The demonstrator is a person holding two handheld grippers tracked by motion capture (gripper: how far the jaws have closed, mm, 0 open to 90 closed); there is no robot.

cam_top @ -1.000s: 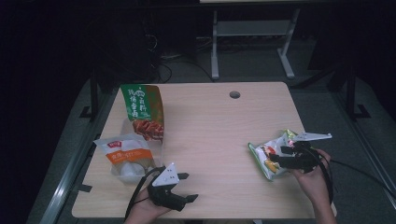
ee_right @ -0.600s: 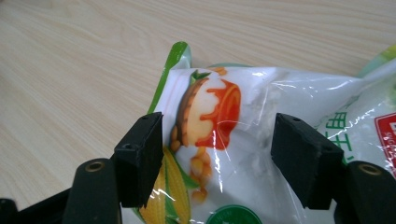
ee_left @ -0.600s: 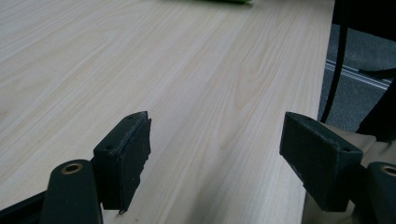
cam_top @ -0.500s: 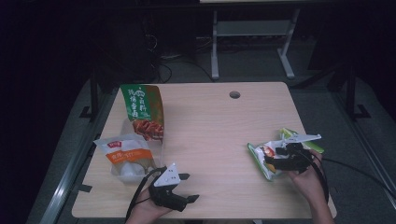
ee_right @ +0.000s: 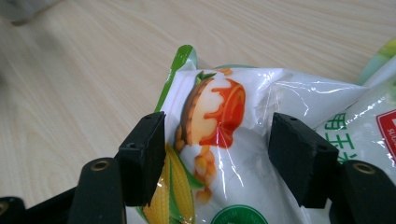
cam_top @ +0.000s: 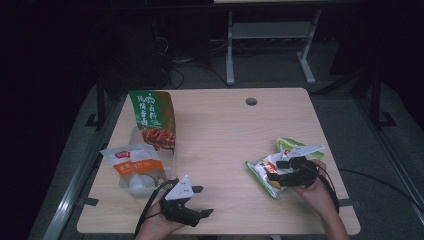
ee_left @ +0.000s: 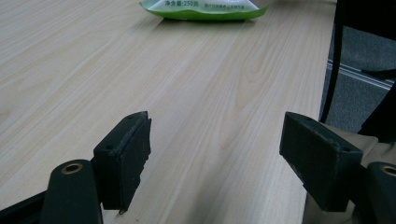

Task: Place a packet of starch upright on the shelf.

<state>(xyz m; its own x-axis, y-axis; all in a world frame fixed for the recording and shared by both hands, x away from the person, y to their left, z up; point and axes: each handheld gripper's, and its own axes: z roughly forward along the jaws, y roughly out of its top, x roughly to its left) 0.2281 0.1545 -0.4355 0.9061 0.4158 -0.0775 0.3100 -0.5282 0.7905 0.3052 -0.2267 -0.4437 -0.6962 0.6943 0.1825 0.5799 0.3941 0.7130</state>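
A white and green snack bag printed with corn (cam_top: 260, 172) lies flat on the right side of the wooden table (cam_top: 225, 130). My right gripper (cam_top: 274, 171) reaches over it from the right. In the right gripper view the corn bag (ee_right: 224, 93) sits between the wide-spread jaws of the right gripper (ee_right: 219, 123), bulging up, and the pads do not squeeze it. My left gripper (cam_top: 204, 201) rests near the table's front edge. The left gripper (ee_left: 219, 123) stands open over bare wood with nothing between its jaws.
A tall green bag (cam_top: 152, 120) stands at the left, with a white and orange bag (cam_top: 135, 167) in front of it. Another green-edged packet (cam_top: 289, 145) lies just behind the right gripper. A cable hole (cam_top: 251, 101) sits at the table's far side.
My right gripper has moved left across the table, from beside the corn bag to over it, so the bag now lies between its jaws. The left gripper and the bags have stayed put.
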